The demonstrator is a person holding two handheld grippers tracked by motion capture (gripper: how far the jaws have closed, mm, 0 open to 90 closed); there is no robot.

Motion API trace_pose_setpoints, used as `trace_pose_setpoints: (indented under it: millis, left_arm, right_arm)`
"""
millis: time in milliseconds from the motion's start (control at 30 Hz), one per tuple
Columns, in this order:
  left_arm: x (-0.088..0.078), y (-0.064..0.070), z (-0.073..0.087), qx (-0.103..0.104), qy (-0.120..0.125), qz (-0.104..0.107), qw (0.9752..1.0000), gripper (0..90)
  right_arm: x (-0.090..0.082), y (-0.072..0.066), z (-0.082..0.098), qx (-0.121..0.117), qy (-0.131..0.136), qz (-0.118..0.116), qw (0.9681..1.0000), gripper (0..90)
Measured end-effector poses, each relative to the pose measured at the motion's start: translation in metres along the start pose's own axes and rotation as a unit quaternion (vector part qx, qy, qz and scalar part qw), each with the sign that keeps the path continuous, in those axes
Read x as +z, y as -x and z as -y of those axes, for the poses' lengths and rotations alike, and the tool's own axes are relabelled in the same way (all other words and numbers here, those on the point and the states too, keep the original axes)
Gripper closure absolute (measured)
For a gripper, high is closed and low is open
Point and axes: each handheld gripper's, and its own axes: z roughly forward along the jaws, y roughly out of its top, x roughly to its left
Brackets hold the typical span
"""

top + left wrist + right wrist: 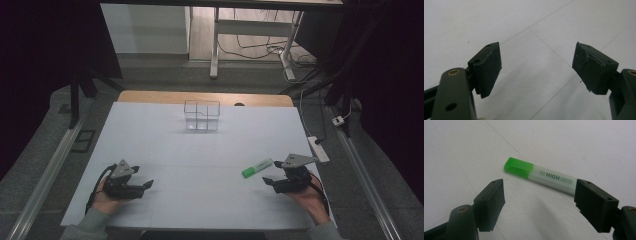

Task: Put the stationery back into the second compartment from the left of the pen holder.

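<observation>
Green highlighter point(257, 167) lying flat on the white table point(200, 150), just ahead of the right gripper point(270, 183), near enough to suggest a pickup; the clear organizer point(201, 115), well apart at the far edge, is the likely destination. Right gripper point(539, 200): jaws spread wide, holding nothing, highlighter point(541, 176) beyond the pads. Left gripper point(148, 185) rests apart, jaws released and touching nothing.

The left gripper point(536, 70) is held over the white table point(499, 22); its jaws are spread wide, nothing gripped between.
</observation>
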Motion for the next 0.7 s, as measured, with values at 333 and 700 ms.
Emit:
trace_pose_setpoints:
  millis: [333,700]
  left_arm:
    - [0.001,0.0,0.0,0.0,-0.003,-0.001,1.0,23.1]
    - [0.002,0.001,0.0,0.0,-0.004,-0.003,1.0,23.1]
  right_arm:
    - [0.002,0.002,-0.017,-0.035,-0.028,-0.014,0.9989,24.2]
    - [0.014,0.002,-0.039,-0.075,-0.042,-0.042,0.9954,24.6]
